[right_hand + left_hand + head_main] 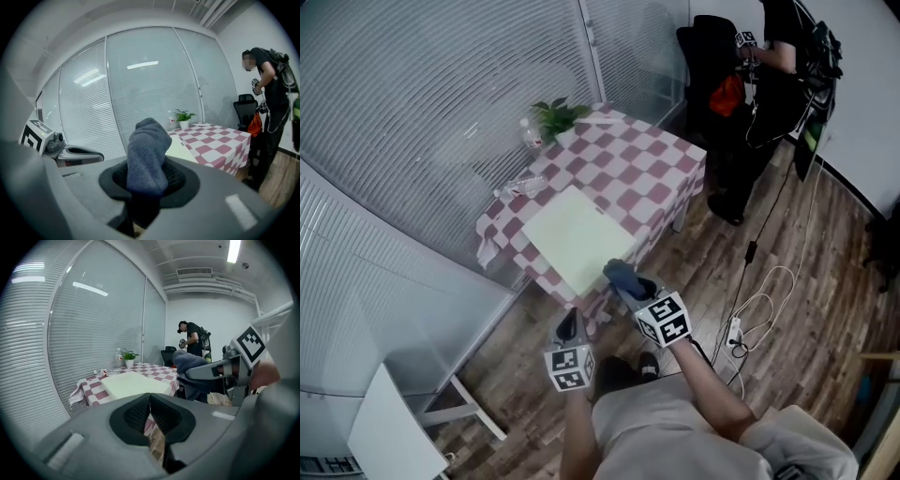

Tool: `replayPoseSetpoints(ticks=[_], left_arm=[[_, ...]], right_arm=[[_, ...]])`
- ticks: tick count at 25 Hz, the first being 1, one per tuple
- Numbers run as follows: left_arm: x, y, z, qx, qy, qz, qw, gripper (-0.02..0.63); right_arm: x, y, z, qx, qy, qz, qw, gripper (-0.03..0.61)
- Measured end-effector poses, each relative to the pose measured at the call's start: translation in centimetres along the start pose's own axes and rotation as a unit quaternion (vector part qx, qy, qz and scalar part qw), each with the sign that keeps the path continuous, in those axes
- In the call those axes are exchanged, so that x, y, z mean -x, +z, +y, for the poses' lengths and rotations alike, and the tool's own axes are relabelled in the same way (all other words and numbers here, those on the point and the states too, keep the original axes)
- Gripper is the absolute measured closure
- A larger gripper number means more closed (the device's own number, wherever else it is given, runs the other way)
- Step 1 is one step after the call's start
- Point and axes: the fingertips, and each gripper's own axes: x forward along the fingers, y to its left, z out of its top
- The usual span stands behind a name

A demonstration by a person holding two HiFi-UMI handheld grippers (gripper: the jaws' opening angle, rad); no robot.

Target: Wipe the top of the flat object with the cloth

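A pale yellow-green flat board (573, 235) lies on the table with the red-and-white checked cloth (649, 167); it also shows in the left gripper view (134, 383) and partly behind the cloth in the right gripper view (177, 147). My right gripper (623, 277) is shut on a folded blue-grey cloth (623, 276) (147, 159), held over the floor just short of the table's near edge. My left gripper (569, 326) (150, 414) is shut and holds nothing, lower left of the right one and short of the table.
A potted plant (554, 116) and a clear bottle (531, 137) stand at the table's far corner, with small items (522, 186) by the glass wall. A person (773, 56) stands beyond the table near a black chair (706, 47). Cables (750, 317) lie on the wood floor.
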Motion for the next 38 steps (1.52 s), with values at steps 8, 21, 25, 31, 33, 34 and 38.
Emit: replayPoseSetpoints(ticks=[8,21,25,31,33,34,38], left_arm=[[-4.3,-2.0,3.4,0.047,0.0,0.028,0.9985,0.603],[-12.4,-5.5,8.8,0.225,0.004,0.086,0.9706,0.425],[-14.3,-6.6,9.5,0.272,-0.003,0.1,0.9571,0.396],[-15.5,-7.1,9.6,0.351,-0.051,0.112,0.9284,0.391],[-15.7,-7.1,9.3,0.373,-0.075,0.115,0.9177,0.391],[-15.9,-7.0,9.2,0.379,-0.082,0.118,0.9141,0.391],[-16.1,-7.1,9.2,0.374,-0.065,0.142,0.914,0.39]], right_arm=[[-4.4,0.3,0.4,0.027,0.017,0.022,0.999,0.465],[-13.0,0.6,-1.2,0.06,0.019,0.076,0.995,0.465],[-15.2,0.6,-1.1,0.066,0.028,0.091,0.993,0.465],[-18.3,0.3,-1.4,0.083,0.027,0.122,0.989,0.465],[-19.4,-0.3,-1.3,0.093,0.028,0.138,0.986,0.465],[-20.0,-0.5,-1.1,0.098,0.029,0.146,0.984,0.465],[-21.9,-1.4,0.1,0.119,0.047,0.175,0.976,0.465]])
